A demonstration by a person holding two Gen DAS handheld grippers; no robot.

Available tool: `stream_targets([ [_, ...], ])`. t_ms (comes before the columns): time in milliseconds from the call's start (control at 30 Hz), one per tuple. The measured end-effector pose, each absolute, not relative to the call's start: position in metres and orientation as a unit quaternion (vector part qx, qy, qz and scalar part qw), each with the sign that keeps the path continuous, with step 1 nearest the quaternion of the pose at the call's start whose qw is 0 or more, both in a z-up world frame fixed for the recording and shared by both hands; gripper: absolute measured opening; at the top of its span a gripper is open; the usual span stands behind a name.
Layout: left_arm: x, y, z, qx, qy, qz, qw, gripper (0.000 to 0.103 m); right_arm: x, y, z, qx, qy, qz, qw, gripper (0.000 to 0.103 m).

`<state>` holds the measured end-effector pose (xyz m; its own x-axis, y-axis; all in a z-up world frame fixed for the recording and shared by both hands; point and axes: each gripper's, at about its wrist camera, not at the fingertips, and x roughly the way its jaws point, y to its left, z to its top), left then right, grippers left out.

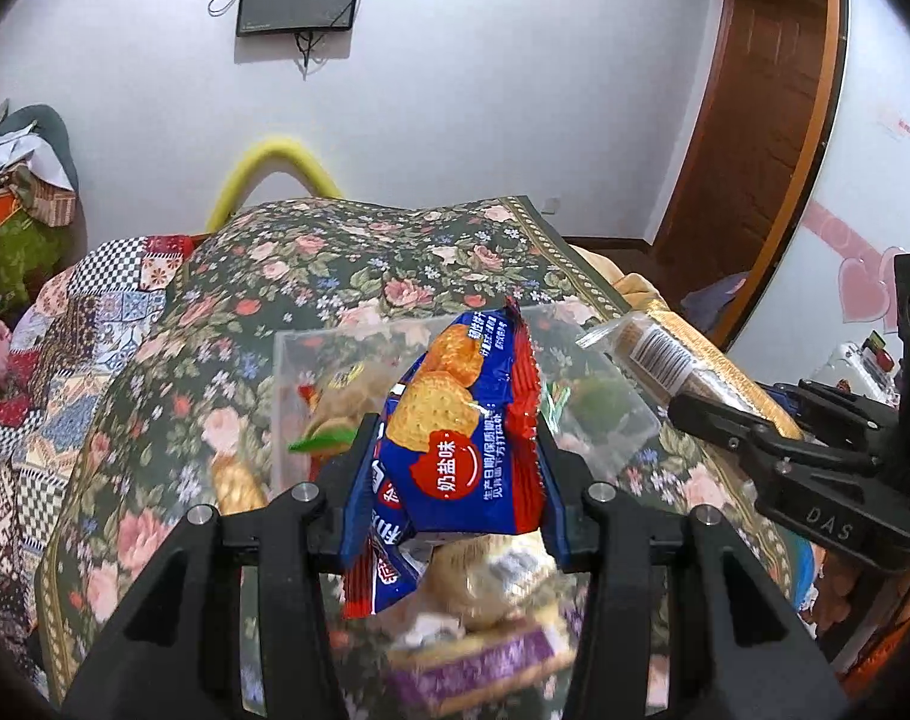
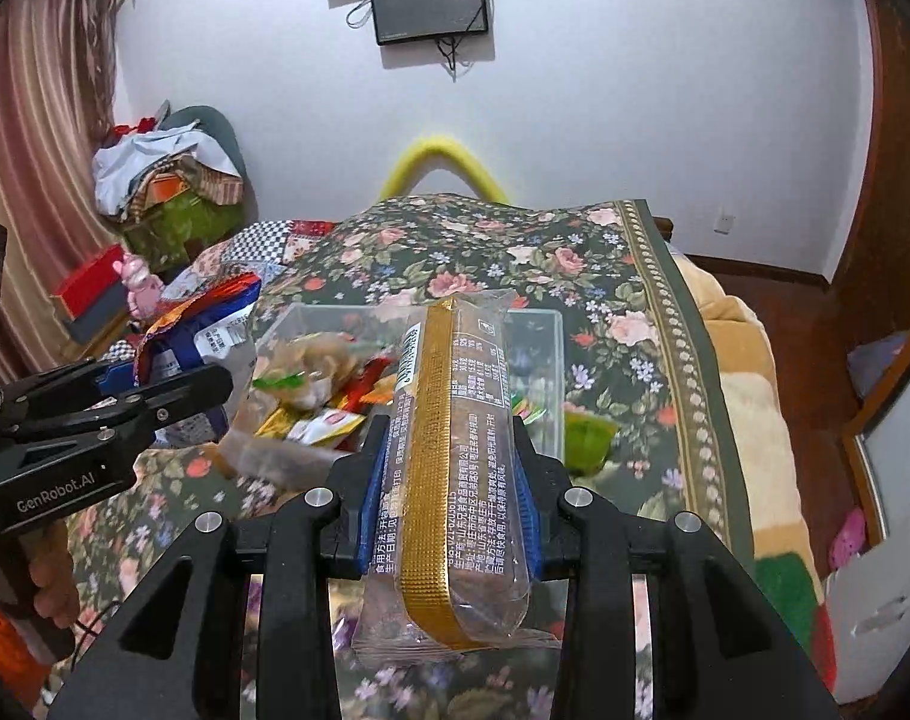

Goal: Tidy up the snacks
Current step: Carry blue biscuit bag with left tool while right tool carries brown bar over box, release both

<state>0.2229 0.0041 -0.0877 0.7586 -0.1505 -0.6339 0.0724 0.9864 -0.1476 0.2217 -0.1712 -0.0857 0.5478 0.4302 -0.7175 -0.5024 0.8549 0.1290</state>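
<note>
You get even, fairly bright indoor light with a cool cast on the white wall (image 1: 484, 120). Fisheye bending curves the door frame (image 1: 814, 150) and darkens the corners. Near snacks (image 1: 478, 618) under the fingers smear with motion blur; soft shadows only.

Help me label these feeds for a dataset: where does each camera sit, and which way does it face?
Left wrist: on the left gripper, facing down-forward at the clear box; shows its fingers clamping a blue cracker packet.
Right wrist: on the right gripper, same heading; fingers clamp a gold-striped bar.
Shared: box, floral cloth, each other's gripper.
</note>
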Motion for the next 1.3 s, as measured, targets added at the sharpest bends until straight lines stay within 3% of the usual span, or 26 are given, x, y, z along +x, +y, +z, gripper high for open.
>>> stream_targets([
  [667, 0.326, -0.002, -0.122, -0.077, 0.371, -0.066, 0.923, 0.045, 0.296, -0.146, -0.134, -0.047, 0.436, 0.248, 0.864, 0.033],
  [1100, 0.344, -0.004, -0.146, -0.066, 0.396, -0.056, 0.914, 0.046, 0.303, -0.135, -0.151, -0.067, 0.451, 0.258, 0.852, 0.036],
  [1300, 0.333, 0.000, -0.137, -0.082, 0.394, -0.059, 0.914, 0.057, 0.301, -0.144, -0.141, -0.054, 0.445, 0.258, 0.856, 0.037],
])
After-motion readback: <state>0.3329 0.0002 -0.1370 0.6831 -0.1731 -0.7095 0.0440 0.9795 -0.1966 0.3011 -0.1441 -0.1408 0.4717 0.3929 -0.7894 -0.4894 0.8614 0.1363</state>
